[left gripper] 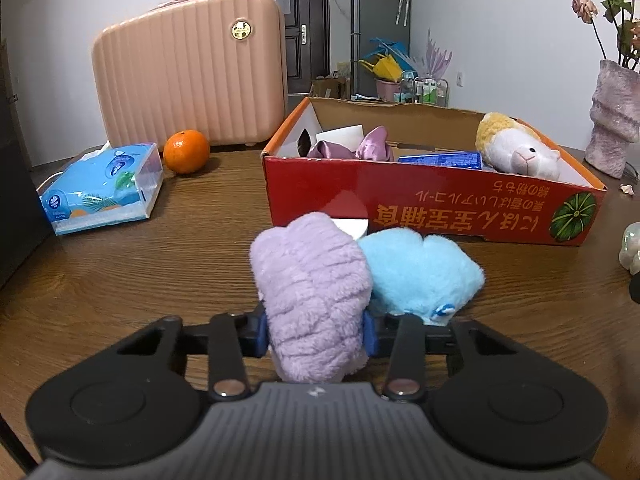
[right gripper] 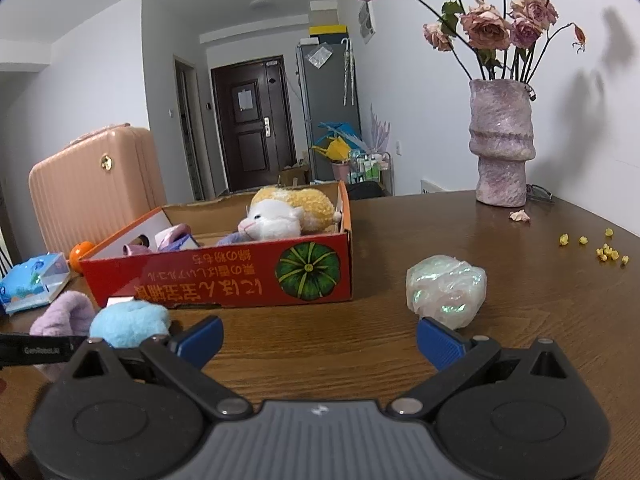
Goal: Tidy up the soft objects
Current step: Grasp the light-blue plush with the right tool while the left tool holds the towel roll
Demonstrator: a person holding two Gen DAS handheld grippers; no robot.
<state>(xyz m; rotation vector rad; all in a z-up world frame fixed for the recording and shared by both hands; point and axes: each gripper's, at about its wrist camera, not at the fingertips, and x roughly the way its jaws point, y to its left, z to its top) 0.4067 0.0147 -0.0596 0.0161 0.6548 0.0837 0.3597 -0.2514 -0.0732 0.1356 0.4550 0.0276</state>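
My left gripper [left gripper: 316, 334] is shut on a fuzzy purple plush [left gripper: 312, 296], with a fuzzy blue plush [left gripper: 424, 272] pressed against its right side, just in front of the red cardboard box [left gripper: 436, 208]. The box holds a yellow-white plush animal [left gripper: 516, 148] and a pink satin item [left gripper: 360, 146]. In the right wrist view, my right gripper [right gripper: 320, 340] is open and empty above the wooden table [right gripper: 380, 356]. An iridescent white bath pouf [right gripper: 446, 290] lies just beyond its right finger. The box [right gripper: 224, 276], purple plush [right gripper: 64, 314] and blue plush [right gripper: 128, 322] show at left.
A pink suitcase [left gripper: 188, 76], an orange [left gripper: 186, 151] and a blue tissue pack [left gripper: 104, 188] sit at the back left. A purple vase [right gripper: 502, 140] with dried roses stands at the back right, with a petal [right gripper: 520, 216] and yellow bits [right gripper: 600, 250] nearby.
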